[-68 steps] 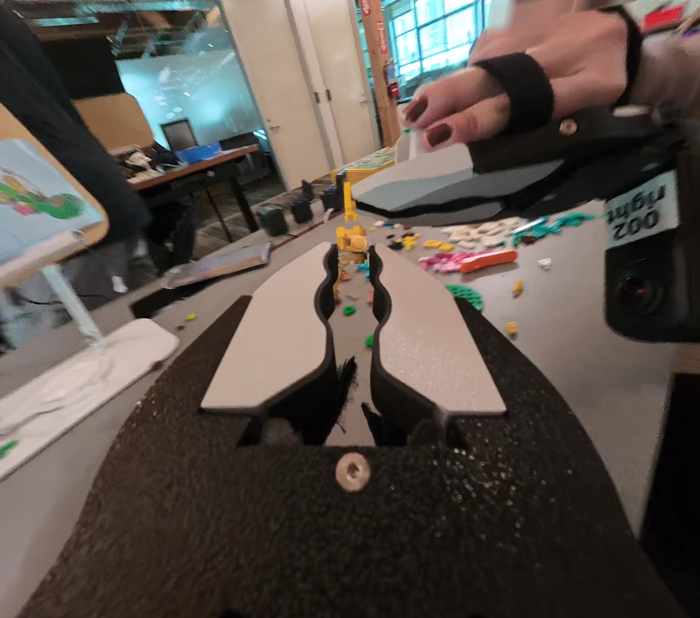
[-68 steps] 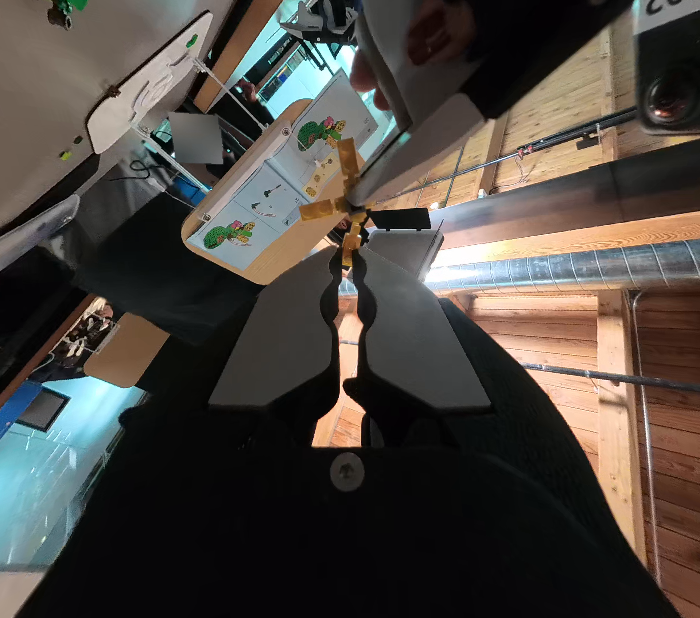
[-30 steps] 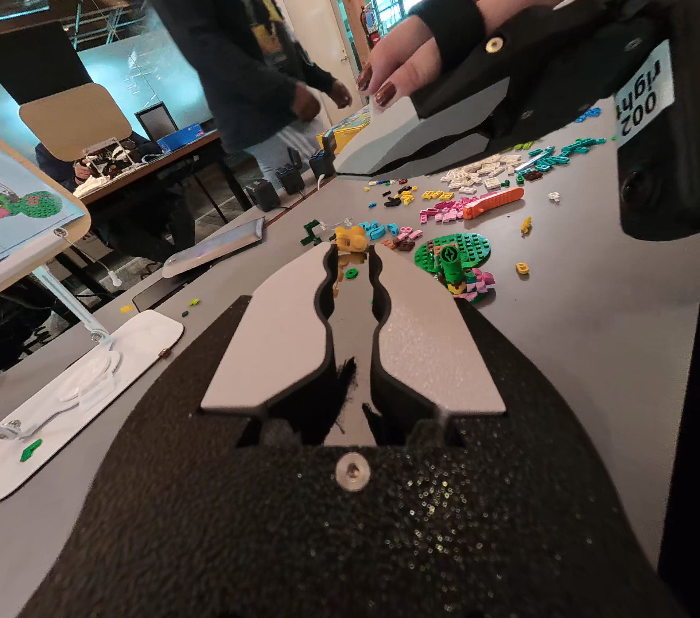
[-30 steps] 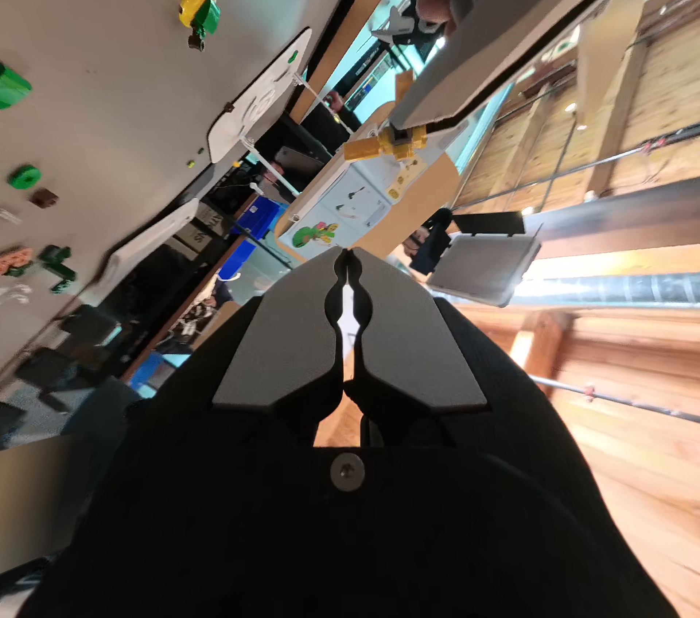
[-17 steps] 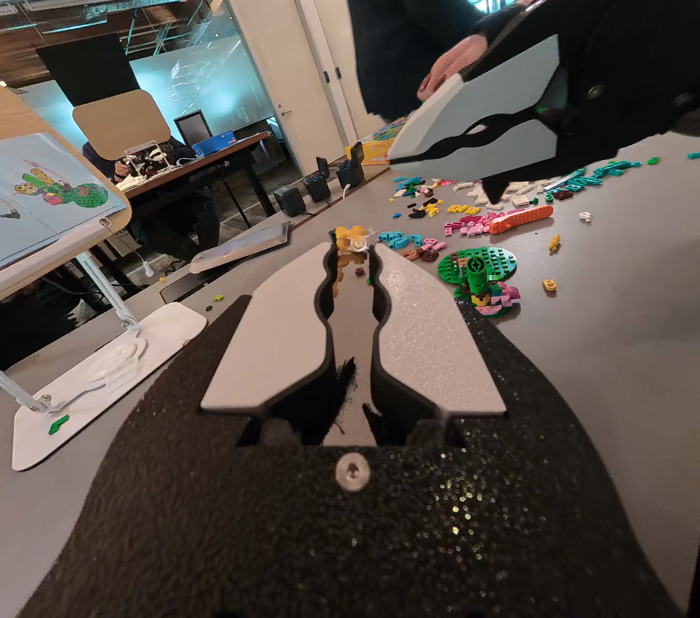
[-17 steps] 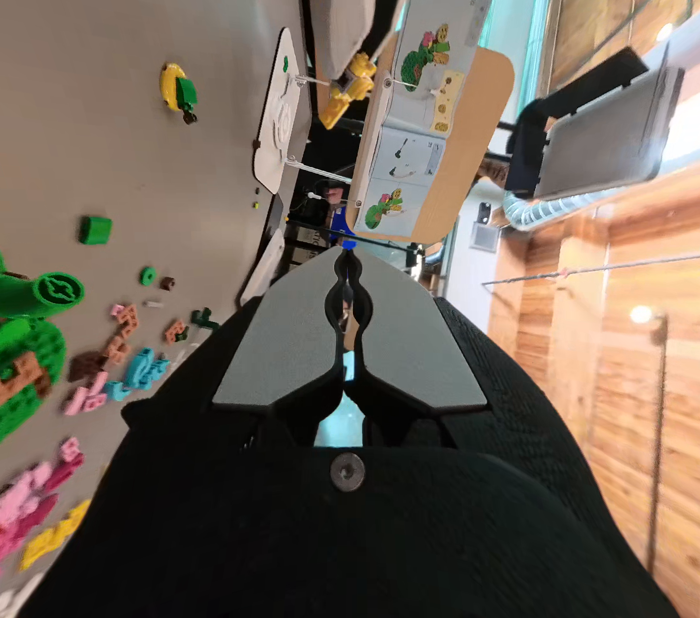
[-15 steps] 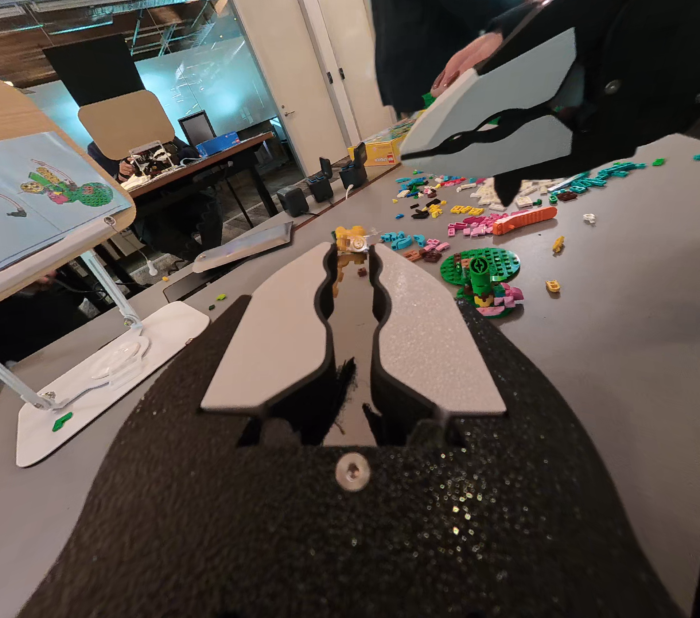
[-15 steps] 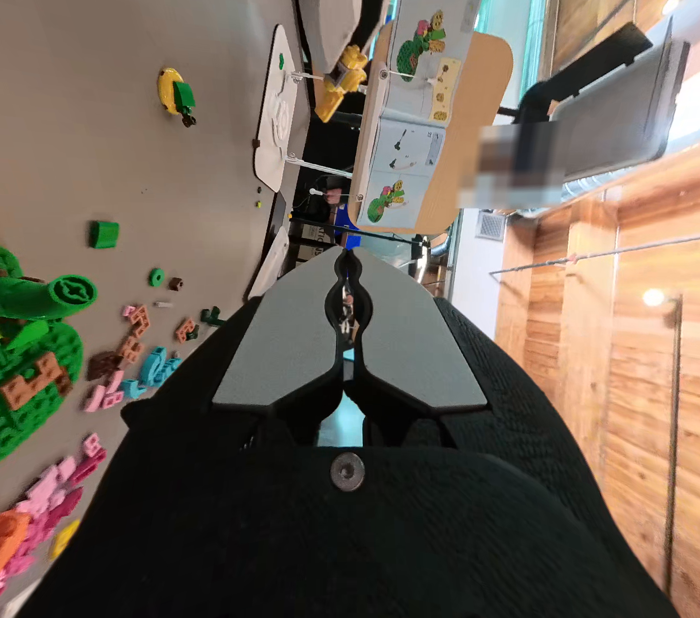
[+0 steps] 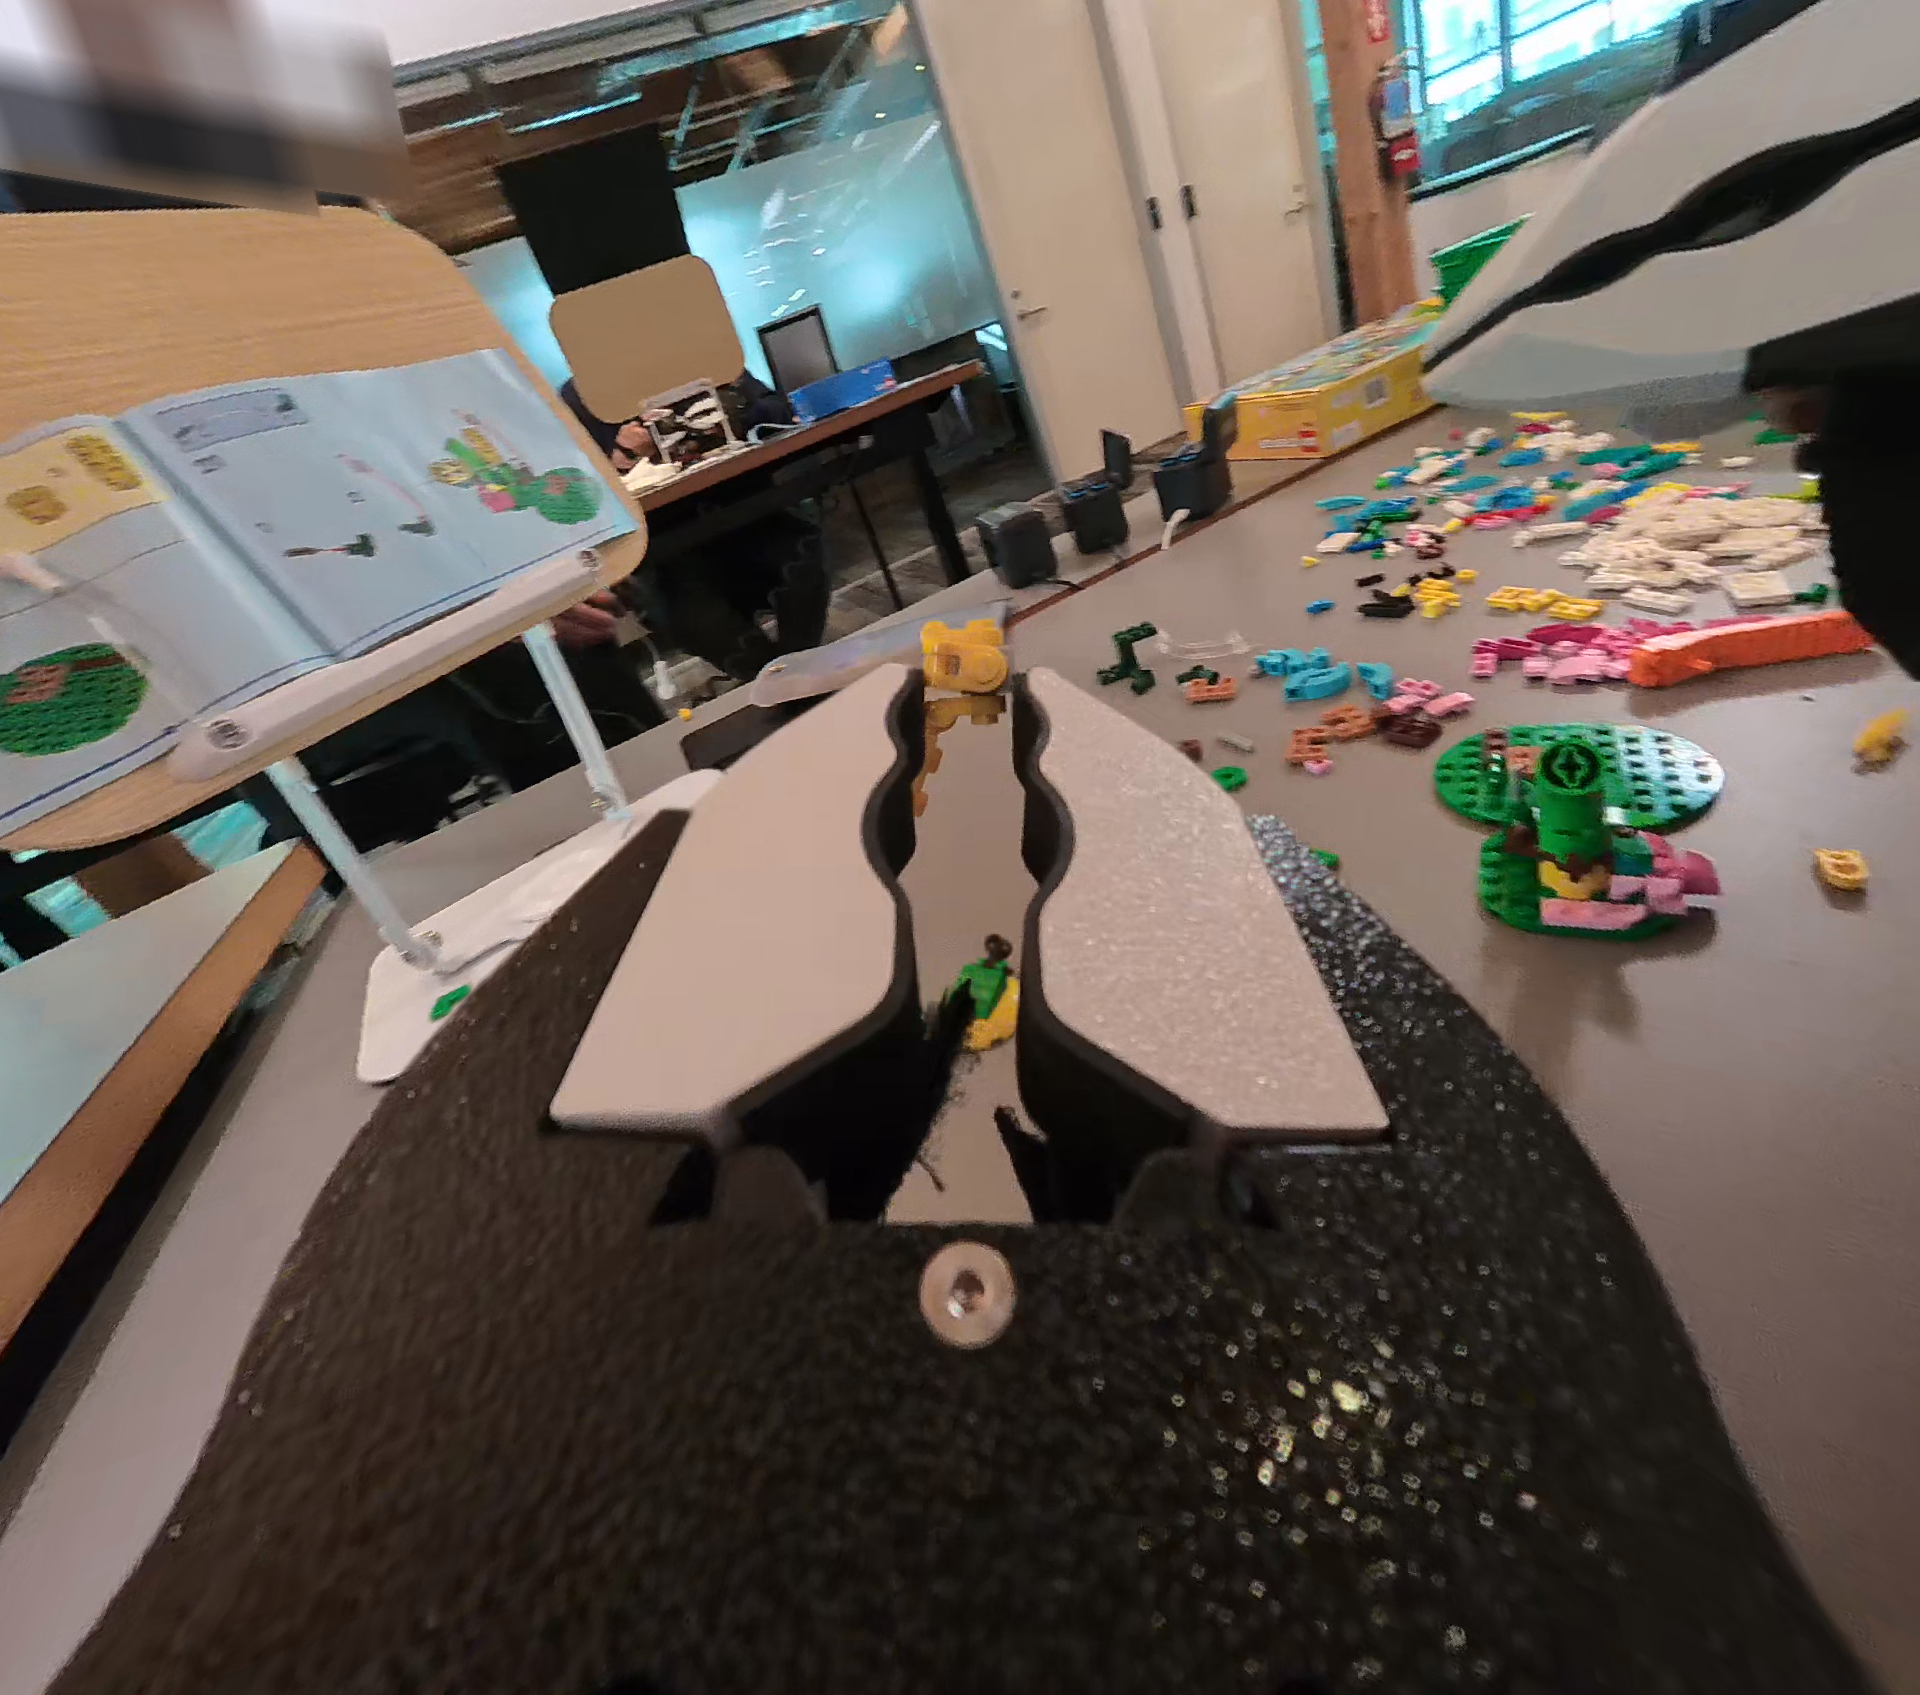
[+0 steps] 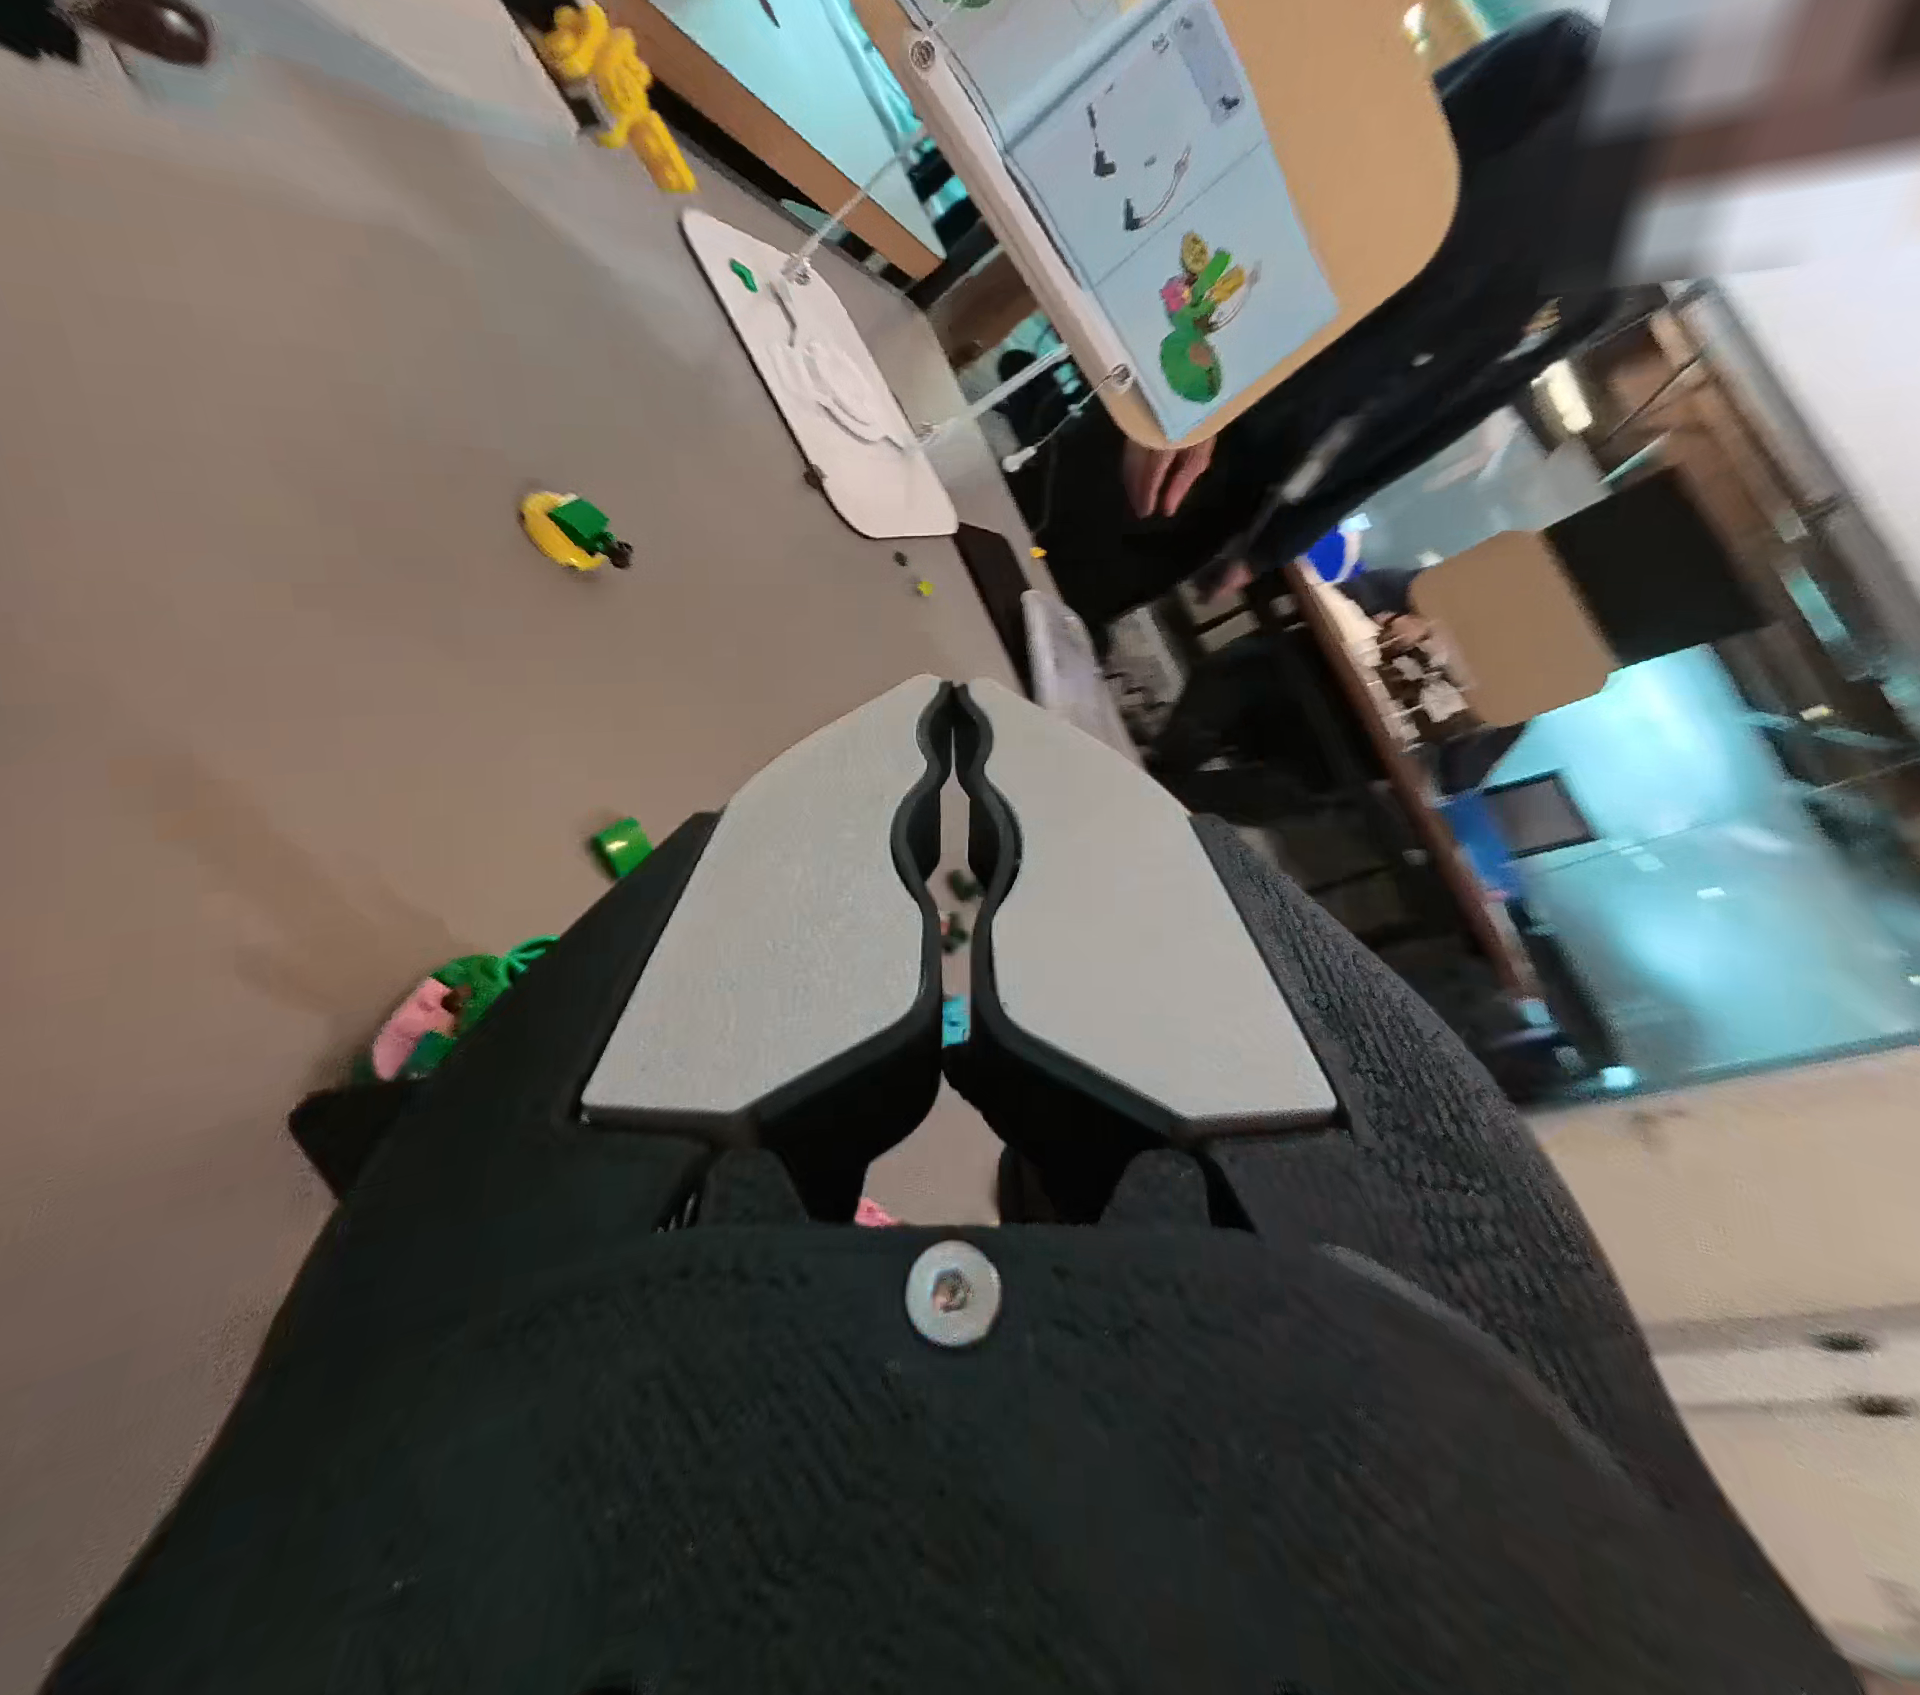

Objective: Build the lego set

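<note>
My left gripper is shut on a small yellow lego piece at its fingertips and holds it above the grey table. The piece also shows in the right wrist view, at the upper left. My right gripper is shut with nothing visible between its tips; it shows at the upper right of the left wrist view. A round green baseplate with a green stem and pink pieces sits to the right. A small yellow and green piece lies on the table below the left gripper.
An open instruction booklet rests on a wooden stand with a white base at the left. Loose bricks and an orange piece cover the far right. A yellow box stands at the table's far edge. A person sits at a desk behind.
The right gripper has drawn away from the left one and rolled, staying shut. The left gripper has kept hold of the yellow piece and turned a little toward the booklet.
</note>
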The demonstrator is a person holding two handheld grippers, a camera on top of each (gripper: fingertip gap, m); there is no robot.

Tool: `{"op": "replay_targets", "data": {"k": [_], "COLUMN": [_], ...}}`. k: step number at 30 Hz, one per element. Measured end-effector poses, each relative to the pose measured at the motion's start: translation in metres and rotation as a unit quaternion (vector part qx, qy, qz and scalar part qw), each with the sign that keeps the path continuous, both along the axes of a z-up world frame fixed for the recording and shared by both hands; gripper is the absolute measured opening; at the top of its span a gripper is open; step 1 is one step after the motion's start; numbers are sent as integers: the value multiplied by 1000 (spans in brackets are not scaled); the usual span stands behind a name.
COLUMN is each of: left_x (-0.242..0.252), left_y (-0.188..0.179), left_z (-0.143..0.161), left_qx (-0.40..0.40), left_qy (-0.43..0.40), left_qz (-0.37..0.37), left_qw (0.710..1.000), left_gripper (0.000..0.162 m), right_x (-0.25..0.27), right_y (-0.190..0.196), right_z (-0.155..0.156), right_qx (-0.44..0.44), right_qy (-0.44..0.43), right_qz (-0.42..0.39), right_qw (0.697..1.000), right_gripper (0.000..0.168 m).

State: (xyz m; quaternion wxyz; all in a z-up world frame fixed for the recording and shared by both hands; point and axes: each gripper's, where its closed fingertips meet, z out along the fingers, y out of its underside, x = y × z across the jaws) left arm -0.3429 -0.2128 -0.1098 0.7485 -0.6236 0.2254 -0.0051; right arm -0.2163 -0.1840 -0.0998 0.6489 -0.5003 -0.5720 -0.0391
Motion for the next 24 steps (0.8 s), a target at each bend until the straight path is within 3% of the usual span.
{"op": "replay_targets", "data": {"k": [6,13,20,24], "left_x": [-30,-66,-67,-60], "left_y": [1,-1,2,1], "left_z": [5,2,-2,-1], "left_qx": [28,61,54,57], "left_qy": [-11,-3,-13,-13], "left_qz": [79,161,155,145], "left_qw": [996,985,986,988], "left_gripper": [15,15,16,16], "right_x": [-11,-54,-64,-53], "right_y": [19,81,94,91], "right_z": [-5,-1,5,-13], "right_qx": [-121,-282,-293,-310], "right_qy": [48,100,125,102], "right_qz": [23,77,80,61], "right_qw": [991,951,945,943], "right_gripper": [0,4,8,9]}}
